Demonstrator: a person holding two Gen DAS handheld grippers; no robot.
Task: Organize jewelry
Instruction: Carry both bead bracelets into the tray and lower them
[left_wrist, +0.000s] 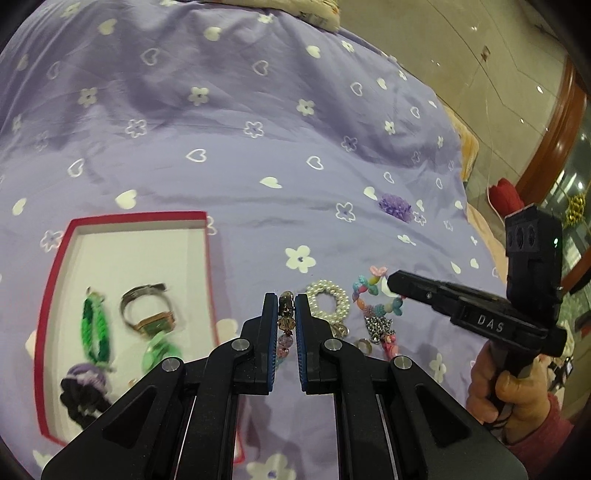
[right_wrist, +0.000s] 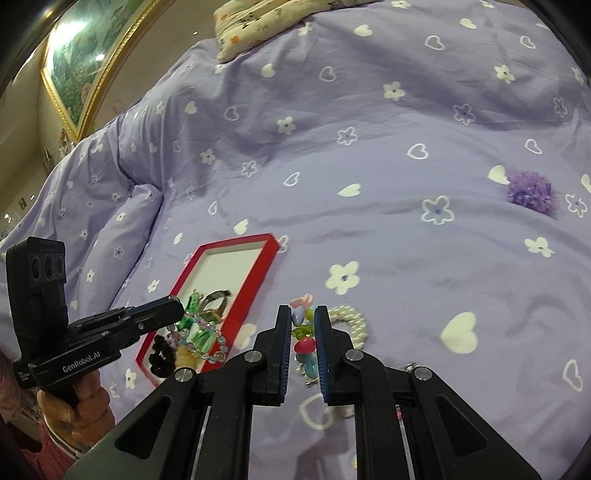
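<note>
The left gripper (left_wrist: 286, 310) is pinching a clear-bead bracelet (left_wrist: 285, 325) between jaws drawn nearly together, the strand hanging down between the blue pads; seen from the right wrist, that same bracelet (right_wrist: 201, 338) is dangling in a loop over the near end of the red box (right_wrist: 255, 278). The right gripper (right_wrist: 302, 332) is likewise pinching a candy-coloured bead bracelet (right_wrist: 304, 345), jaws narrowed on its chunky beads. Both pieces seem to be travelling toward the box (left_wrist: 212, 266), which is lying on the purple bedspread (left_wrist: 221, 147) and already holding a green braided band (left_wrist: 95, 332), a watch (left_wrist: 147, 312) and a dark hair tie (left_wrist: 79, 391). To do this step well, the person should probably be carrying each strand fully over the white floor of the box before letting go, keeping the hanging loop clear of the red rim so it is not snagging or draping over the edge, and lowering close before releasing so the beads are not bouncing out. Releasing one hand at a time would likely keep the two strands from tangling. A pearl bracelet (left_wrist: 328, 301), a silver chain piece (left_wrist: 376, 326), a small ring (left_wrist: 364, 345) and a purple flower clip (left_wrist: 395, 206) are still waiting on the bed. The right tool's body is reading "DAS" in the left view; the left tool's body is reading "GenRobot.AI" in the right view.
</note>
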